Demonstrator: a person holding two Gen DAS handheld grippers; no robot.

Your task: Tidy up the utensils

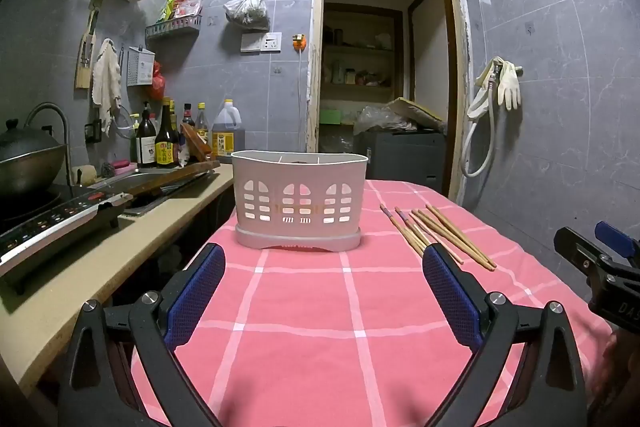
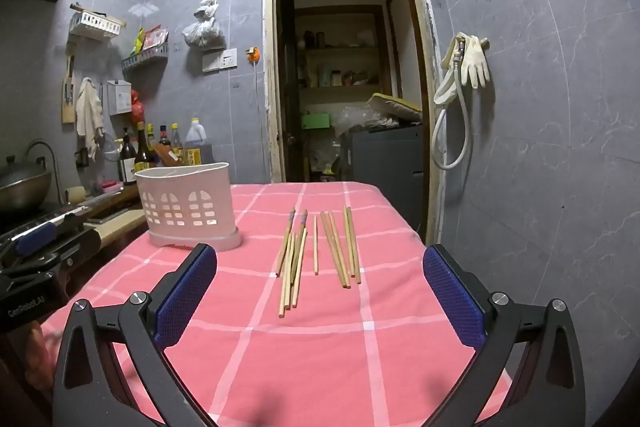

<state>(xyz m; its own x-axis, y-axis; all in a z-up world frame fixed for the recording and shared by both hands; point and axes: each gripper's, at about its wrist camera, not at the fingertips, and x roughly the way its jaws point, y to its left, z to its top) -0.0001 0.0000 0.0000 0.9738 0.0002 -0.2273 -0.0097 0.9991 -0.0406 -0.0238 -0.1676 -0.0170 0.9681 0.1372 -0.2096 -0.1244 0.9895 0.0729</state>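
Chopsticks (image 2: pixel 316 251) lie loose on the table (image 2: pixel 360 347) straight ahead of the right tongs (image 2: pixel 320 291), long axes pointing away, right of the basket (image 2: pixel 188 203). Left tongs (image 1: pixel 324 291) face the basket instead. Both tongs gape wide, empty.

Matt plastic basket (image 1: pixel 299 203), wooden chopsticks (image 2: pixel 316 251), cloth tablecloth (image 2: pixel 340 347)

left wrist: low over pink tablecloth (image 1: pixel 304 307), facing doorway | right wrist: same heading, seemingly further right | shared: utensil basket (image 1: pixel 299 201), chopsticks (image 2: pixel 316 251), doorway
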